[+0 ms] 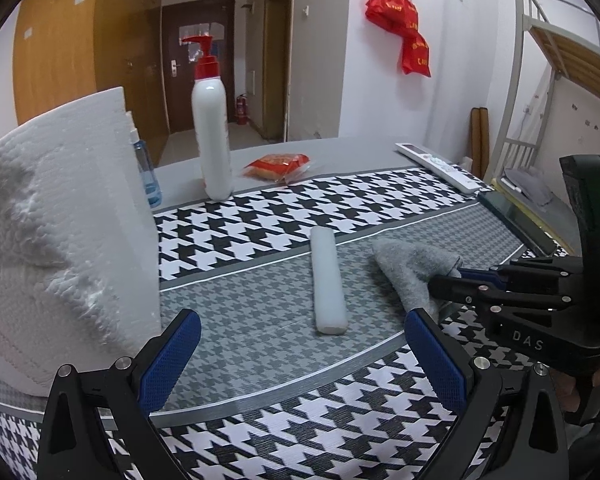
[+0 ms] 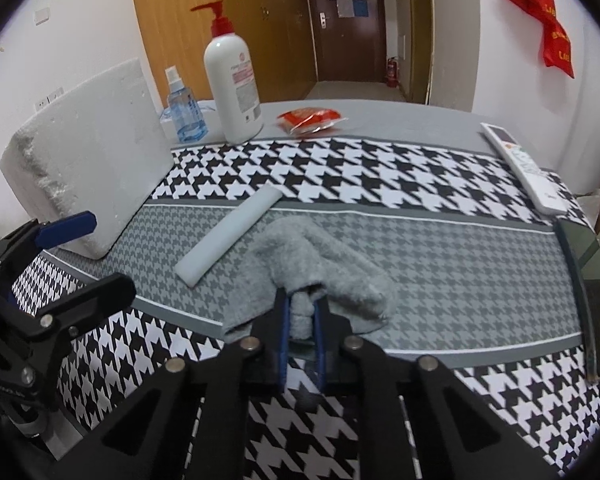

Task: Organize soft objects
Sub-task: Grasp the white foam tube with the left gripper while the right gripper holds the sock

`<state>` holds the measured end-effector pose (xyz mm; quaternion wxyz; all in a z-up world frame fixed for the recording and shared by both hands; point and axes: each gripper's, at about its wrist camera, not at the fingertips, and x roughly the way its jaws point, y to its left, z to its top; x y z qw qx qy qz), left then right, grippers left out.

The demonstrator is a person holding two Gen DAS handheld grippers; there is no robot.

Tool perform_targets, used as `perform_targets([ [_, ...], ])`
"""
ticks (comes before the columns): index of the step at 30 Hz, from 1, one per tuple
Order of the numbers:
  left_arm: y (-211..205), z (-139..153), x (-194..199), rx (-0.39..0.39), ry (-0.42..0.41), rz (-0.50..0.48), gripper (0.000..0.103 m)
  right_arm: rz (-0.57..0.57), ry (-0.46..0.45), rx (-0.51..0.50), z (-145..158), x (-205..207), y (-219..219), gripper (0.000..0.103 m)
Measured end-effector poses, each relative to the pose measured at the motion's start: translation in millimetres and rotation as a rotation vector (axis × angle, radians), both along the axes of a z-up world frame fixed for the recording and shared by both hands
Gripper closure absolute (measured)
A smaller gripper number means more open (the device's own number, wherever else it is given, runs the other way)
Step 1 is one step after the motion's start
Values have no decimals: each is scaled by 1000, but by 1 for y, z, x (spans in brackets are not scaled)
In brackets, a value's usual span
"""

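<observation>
Right gripper [image 2: 300, 314] clamped on grey towel [image 2: 324, 264] fold; left gripper [image 1: 300, 360] spread, empty. Lift gently, clear of foam bar [image 2: 228, 236] just ahead-left.

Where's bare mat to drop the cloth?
Free: the grey strip right of the grey cloth, up to the dark glass panel; also the checked band before the remote. Crowded: left side, foam roll and foam block.
</observation>
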<state>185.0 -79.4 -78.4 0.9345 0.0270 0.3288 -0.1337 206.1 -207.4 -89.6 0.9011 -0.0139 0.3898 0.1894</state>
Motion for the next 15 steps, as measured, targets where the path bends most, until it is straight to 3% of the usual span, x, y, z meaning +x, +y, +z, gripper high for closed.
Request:
perform_targets([
  [8,-15,-4,10,14,27,-22,2,-25,-2,16,5,-15,-17,89],
  [15,-23,-10,23,40,80,-23,14,-39,-12,32,12,-31,-38,89],
])
